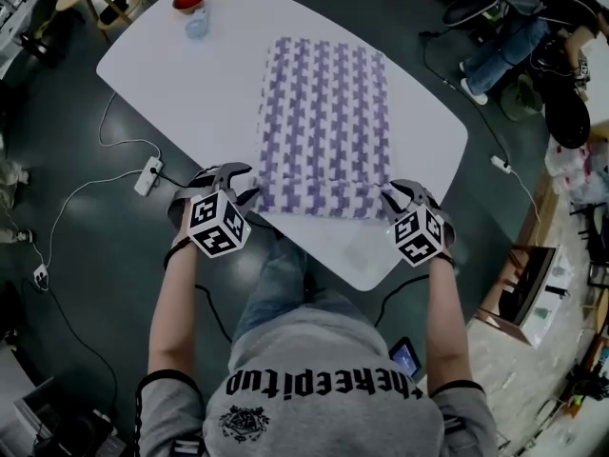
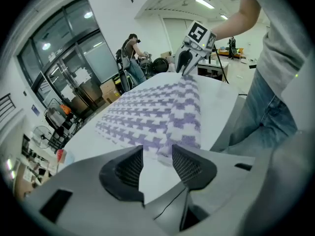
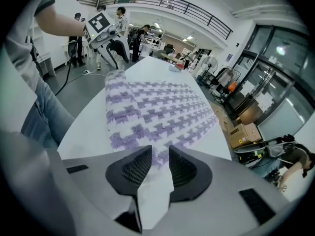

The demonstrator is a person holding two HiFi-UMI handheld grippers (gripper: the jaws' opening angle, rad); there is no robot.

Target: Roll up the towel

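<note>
The red-topped thing [image 1: 189, 2] at the bench's [image 1: 171, 74] far corner is too small to tell; the towel's [image 1: 324, 112] rolled-under part is hidden.

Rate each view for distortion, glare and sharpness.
Head view: mild barrel bend, floor dim, towel pattern crisp on the bright table. Left gripper view: strong fisheye, black corners, left tongs soft up close, ceiling lights flare. Right gripper view: same fisheye and dark corners, right tongs blurred, towel sharp.

Black lettering runs across the grey sweatshirt [image 1: 314, 355] at the bottom centre of the head view. One stretch looks like "pituo"; the rest bends over folds and cannot be read surely. A black emblem [image 1: 245, 422] below it is too small to read.
</note>
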